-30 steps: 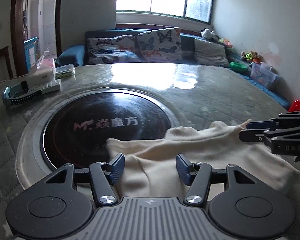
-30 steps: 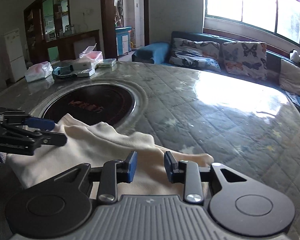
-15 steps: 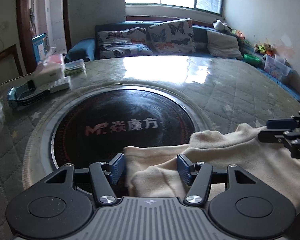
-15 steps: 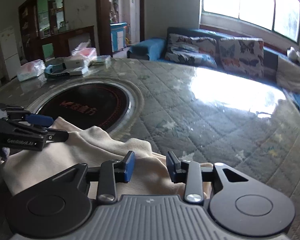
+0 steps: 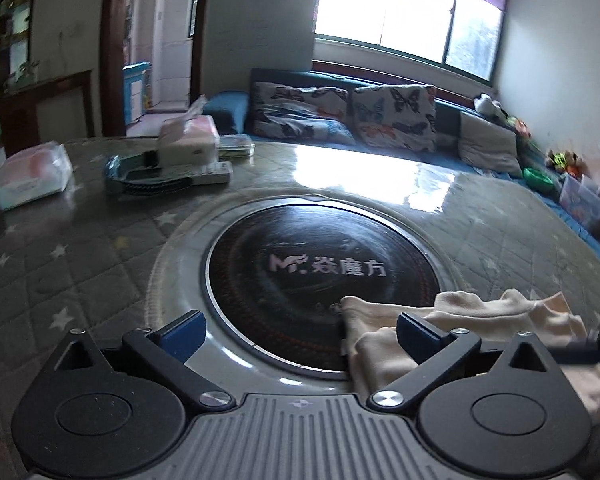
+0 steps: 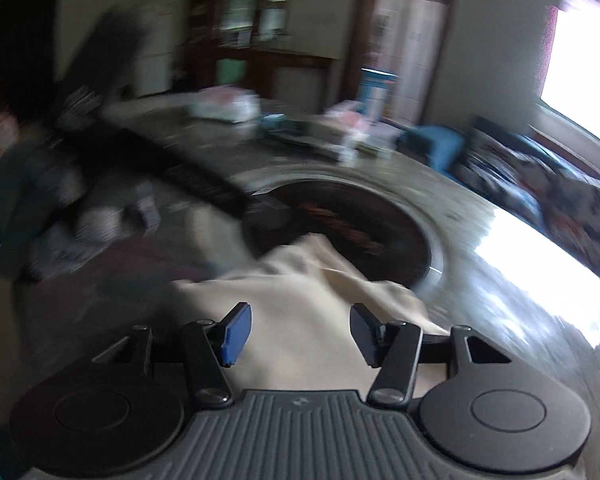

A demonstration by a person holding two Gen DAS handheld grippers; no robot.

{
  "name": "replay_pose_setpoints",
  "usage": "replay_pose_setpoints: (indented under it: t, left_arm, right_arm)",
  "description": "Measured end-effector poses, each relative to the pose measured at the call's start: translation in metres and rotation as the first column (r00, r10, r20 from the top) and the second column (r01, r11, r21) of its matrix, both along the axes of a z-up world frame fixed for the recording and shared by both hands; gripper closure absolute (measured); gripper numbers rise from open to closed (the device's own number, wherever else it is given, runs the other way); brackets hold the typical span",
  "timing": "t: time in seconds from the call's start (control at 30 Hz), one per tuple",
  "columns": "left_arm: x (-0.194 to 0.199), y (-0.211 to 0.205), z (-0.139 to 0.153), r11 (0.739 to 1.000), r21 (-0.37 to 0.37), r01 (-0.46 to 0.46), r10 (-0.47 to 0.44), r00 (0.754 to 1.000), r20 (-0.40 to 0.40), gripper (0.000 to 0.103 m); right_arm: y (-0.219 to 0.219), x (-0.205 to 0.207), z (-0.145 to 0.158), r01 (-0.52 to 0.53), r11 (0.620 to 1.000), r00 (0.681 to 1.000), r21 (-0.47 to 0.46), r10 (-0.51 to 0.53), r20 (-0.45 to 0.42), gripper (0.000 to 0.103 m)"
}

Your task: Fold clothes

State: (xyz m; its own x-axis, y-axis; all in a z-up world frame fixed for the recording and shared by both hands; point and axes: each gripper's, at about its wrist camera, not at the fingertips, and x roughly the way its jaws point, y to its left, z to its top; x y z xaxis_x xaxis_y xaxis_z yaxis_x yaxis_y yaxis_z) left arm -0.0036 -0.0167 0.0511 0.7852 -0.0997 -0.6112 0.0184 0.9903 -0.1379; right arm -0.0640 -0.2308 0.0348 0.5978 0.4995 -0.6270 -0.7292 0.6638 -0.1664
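Two grippers hang over a round quilted counter (image 5: 100, 264), and both sets of jaws stand wide apart with nothing between them. Farthest left on the counter lie a wrapped tissue pack (image 5: 30, 176) and a tissue box (image 5: 188, 140), well clear of the work. Next comes the left gripper (image 5: 298, 336), which looks across the dark round hob plate (image 5: 300, 256) sunk in the middle of the counter. To its right the cream garment (image 5: 480, 320) lies bunched, its near edge draped over the rim of the hob plate and one layer lapped over another. The right gripper (image 6: 300, 330) hovers directly above the cream cloth, which fills the gap between its open fingers without being pinched; its picture is heavily smeared by motion, so the far end of the garment cannot be made out.

Whether the lapped layers are a fold in the making or a finished one cannot be told from this. For any further fold, the judgement is that each gripper should close on a single clean edge or corner rather than on the heaped middle, since a bite through several layers would drag the whole bundle. Lifting both ends level and laying the cloth down flat, off the hob rim, should keep creases out.
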Motion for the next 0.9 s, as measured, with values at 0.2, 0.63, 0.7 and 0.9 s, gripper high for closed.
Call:
replay_pose_setpoints:
  t: [0.2,0.63,0.7,0.9]
  left_arm:
    - [-0.006,0.016,-0.003,0.994,-0.103,-0.038,0.033,0.998,-0.057,0.000]
    - [-0.012,0.026,-0.011,0.926,-0.367,-0.092,0.040,0.988,-0.148,0.000]
    - [-0.012,0.026,-0.011,0.909,-0.405,-0.100,0.037,0.987,-0.159,0.000]
    - [-0.006,0.024,-0.019,0.830,-0.537,-0.148,0.030,0.975,-0.222,0.001]
  right_arm:
    - [0.048,-0.026,-0.018,-0.142,0.982,0.987,-0.123,0.150,0.057,0.048]
    - [0.062,-0.020,-0.031,-0.101,0.988,0.994,-0.119,0.105,0.033,0.082]
    - [0.052,-0.012,-0.024,-0.069,0.997,0.998,-0.041,0.068,-0.015,0.085]
    - [0.025,0.002,-0.003,0.012,0.989,0.996,0.146,0.001,-0.088,0.086]
